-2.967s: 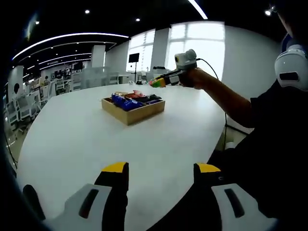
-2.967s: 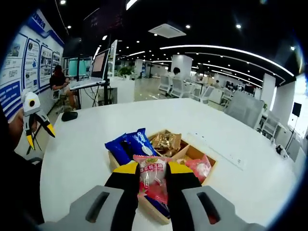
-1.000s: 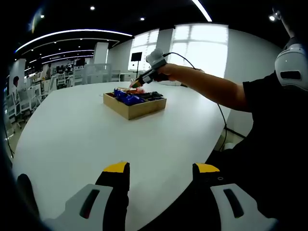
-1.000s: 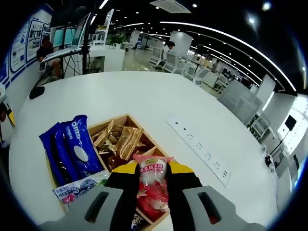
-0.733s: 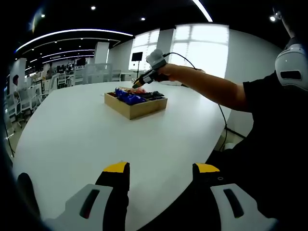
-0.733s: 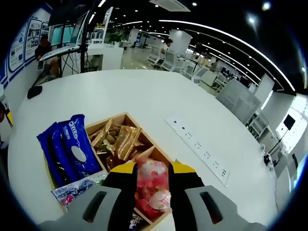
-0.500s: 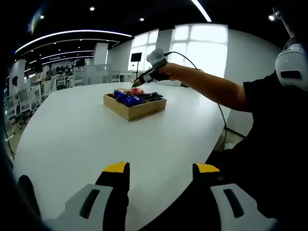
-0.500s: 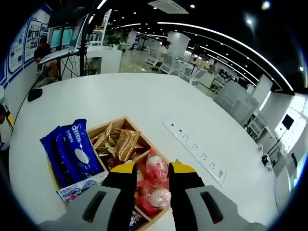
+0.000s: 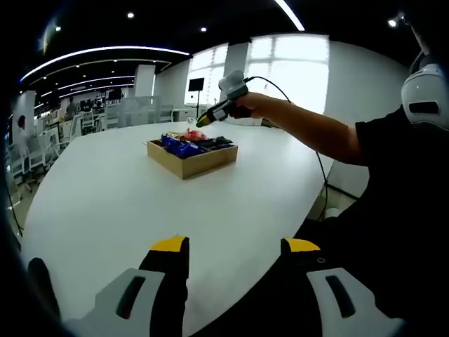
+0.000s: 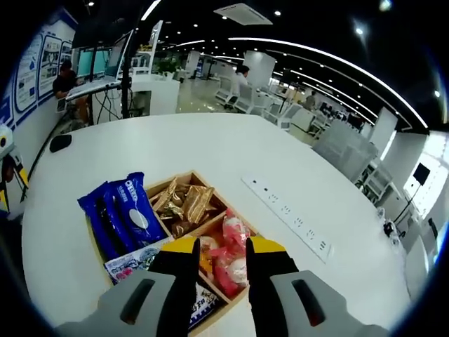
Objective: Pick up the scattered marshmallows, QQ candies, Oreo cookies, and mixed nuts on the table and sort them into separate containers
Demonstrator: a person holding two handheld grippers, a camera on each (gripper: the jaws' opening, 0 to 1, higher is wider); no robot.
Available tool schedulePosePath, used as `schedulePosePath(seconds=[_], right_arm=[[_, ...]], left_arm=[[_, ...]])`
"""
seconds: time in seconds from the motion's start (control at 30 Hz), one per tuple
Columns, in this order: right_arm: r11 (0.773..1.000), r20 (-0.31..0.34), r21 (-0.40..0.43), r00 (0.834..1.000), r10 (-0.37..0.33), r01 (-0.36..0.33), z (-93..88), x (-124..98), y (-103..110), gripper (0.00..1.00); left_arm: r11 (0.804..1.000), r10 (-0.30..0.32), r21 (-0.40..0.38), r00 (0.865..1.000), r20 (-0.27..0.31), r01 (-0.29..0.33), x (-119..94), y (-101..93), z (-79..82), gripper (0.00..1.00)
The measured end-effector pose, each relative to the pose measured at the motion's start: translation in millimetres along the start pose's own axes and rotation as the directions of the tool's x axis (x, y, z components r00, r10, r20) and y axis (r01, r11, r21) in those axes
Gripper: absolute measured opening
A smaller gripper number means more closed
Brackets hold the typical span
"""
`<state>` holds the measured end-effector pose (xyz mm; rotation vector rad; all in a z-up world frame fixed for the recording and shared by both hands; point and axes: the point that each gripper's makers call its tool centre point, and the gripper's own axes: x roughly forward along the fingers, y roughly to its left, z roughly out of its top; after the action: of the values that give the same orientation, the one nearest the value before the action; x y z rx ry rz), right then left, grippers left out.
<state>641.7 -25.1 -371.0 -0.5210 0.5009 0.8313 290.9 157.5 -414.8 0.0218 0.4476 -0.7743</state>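
Sorting tray [image 10: 95, 242], a wooden box with compartments, is serving as the landmark on the white counter [image 10: 231, 151]. Right tongs [image 10: 221, 247] are hovering directly above the tray's compartment of pink marshmallow packets [image 10: 231, 261], jaws parted and gripping nothing. Blue Oreo packs [image 10: 123, 214] are lying in the compartment on the far left of the tray, gold-wrapped nut packets [image 10: 184, 202] are filling the compartment beyond the marshmallows, and a printed sachet [image 10: 133, 267], probably QQ candy, is resting at the tray's near edge. Left tongs [image 9: 235, 247] are waiting well apart from the tray [image 9: 188, 156], near the counter [image 9: 105, 196] edge, jaws spread wide and empty. From that side, the right tongs [image 9: 201, 123] are appearing just above the tray. Handling judgement: marshmallow packets are probably light, soft and puffy with slick film, so pinching a sealed end is advisable; Oreo packs are likely stiffer yet breakable, best taken across the middle. A power strip [image 10: 287, 210] is lying beyond the tray.
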Motion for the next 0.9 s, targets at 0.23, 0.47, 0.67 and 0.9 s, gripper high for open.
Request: schedulePosePath(seconds=[0.23, 0.47, 0.67, 0.9], right_arm=[[1.0, 0.069, 0.013, 0.998, 0.008, -0.009, -2.3, -35.7, 13.8, 0.25], [1.0, 0.116, 0.009, 0.993, 0.019, -0.02, -1.8, -51.2, 9.7, 0.26], [1.0, 0.143, -0.003, 0.989, 0.023, -0.023, -4.6, -69.1, 27.6, 0.27], [1.0, 0.182, -0.013, 0.983, 0.023, -0.021, -5.1, -92.7, 32.5, 0.29]], left_arm=[[1.0, 0.004, 0.003, 1.0, -0.004, -0.004, 0.6, -0.8, 1.2, 0.58], [1.0, 0.006, 0.011, 1.0, -0.013, -0.006, 3.3, -1.3, 4.6, 0.58], [1.0, 0.01, 0.016, 1.0, -0.017, -0.01, 3.8, -2.4, 8.1, 0.59], [1.0, 0.016, 0.022, 1.0, -0.024, -0.016, 3.6, -1.8, 10.8, 0.59]])
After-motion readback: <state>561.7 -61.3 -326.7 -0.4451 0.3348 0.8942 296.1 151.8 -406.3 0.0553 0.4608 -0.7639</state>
